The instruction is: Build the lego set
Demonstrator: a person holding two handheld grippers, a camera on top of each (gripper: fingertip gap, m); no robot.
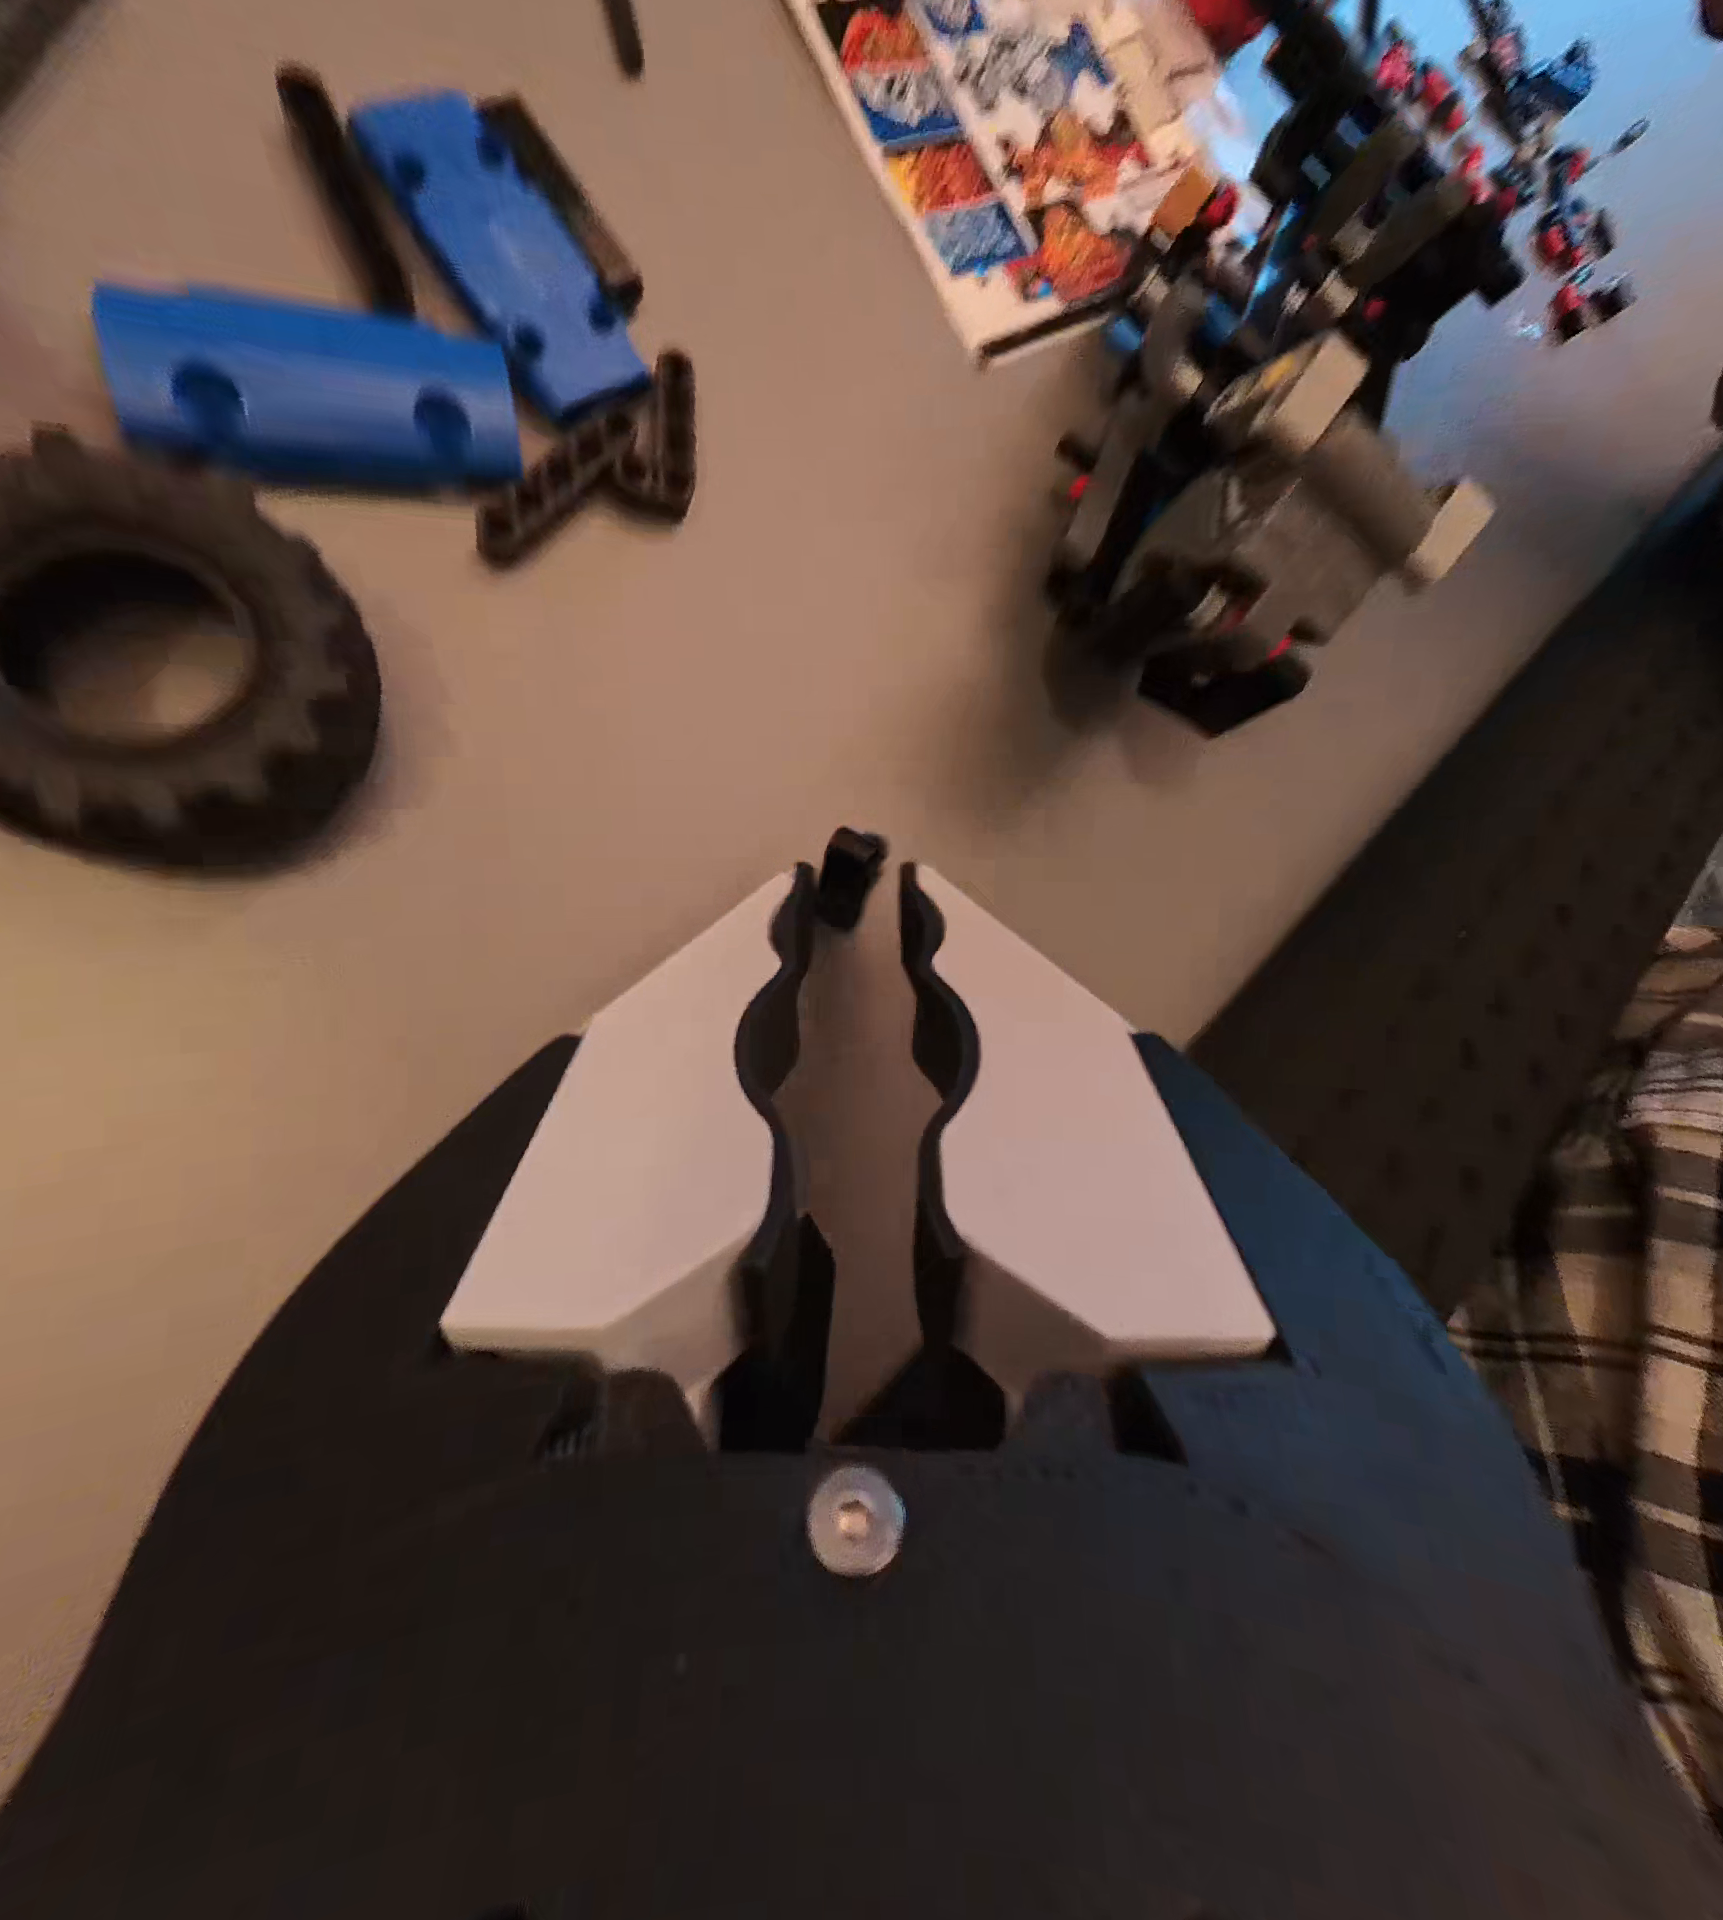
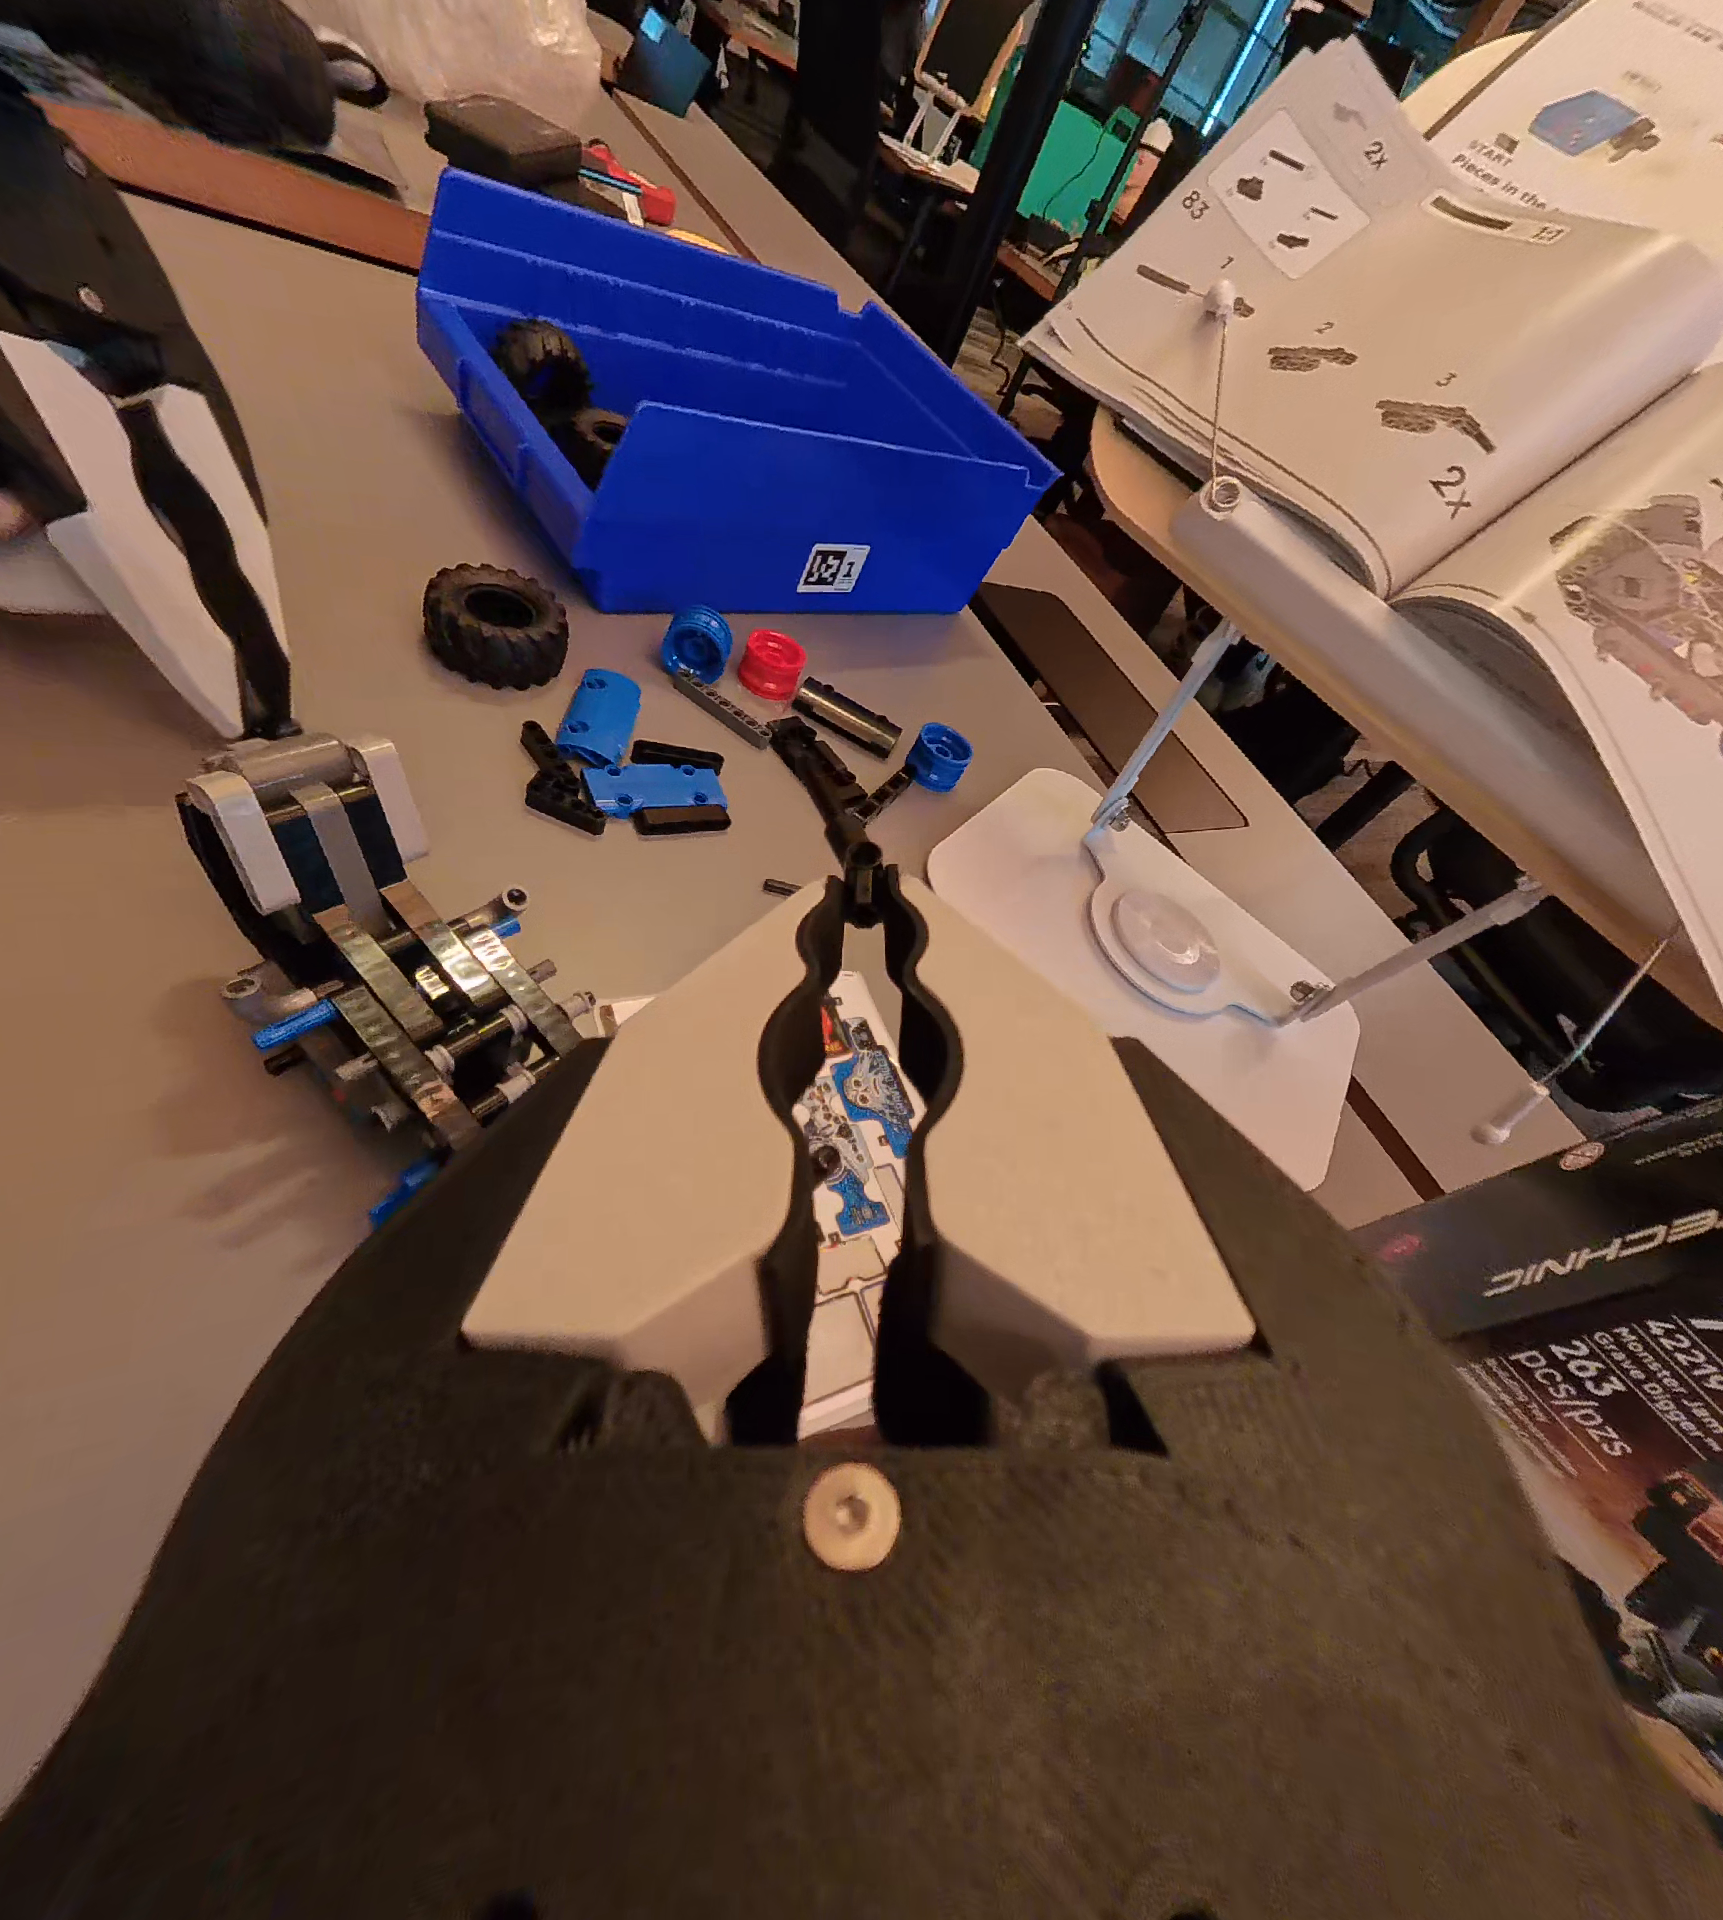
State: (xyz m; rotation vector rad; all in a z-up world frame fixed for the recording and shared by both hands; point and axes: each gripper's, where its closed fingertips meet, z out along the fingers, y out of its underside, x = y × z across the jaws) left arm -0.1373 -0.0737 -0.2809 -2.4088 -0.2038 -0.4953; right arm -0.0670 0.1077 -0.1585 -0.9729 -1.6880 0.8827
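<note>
Though blurred, knobbly black tyre (image 1: 124, 649) beside smooth blue panels (image 1: 306, 390)

Bare tabletop (image 2: 88, 1091) ahead-left of chassis build (image 2: 389, 935): open passage. Loose parts cluster (image 2: 649, 769), tyre (image 2: 495, 625), blue bin (image 2: 732, 436) crowd far side. Book stand base (image 2: 1148, 987), box (image 2: 1667, 1403) block right.

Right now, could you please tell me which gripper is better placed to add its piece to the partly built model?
Left, probably. The left gripper, holding a small black piece, is right at the model; the right gripper is farther off.
</note>
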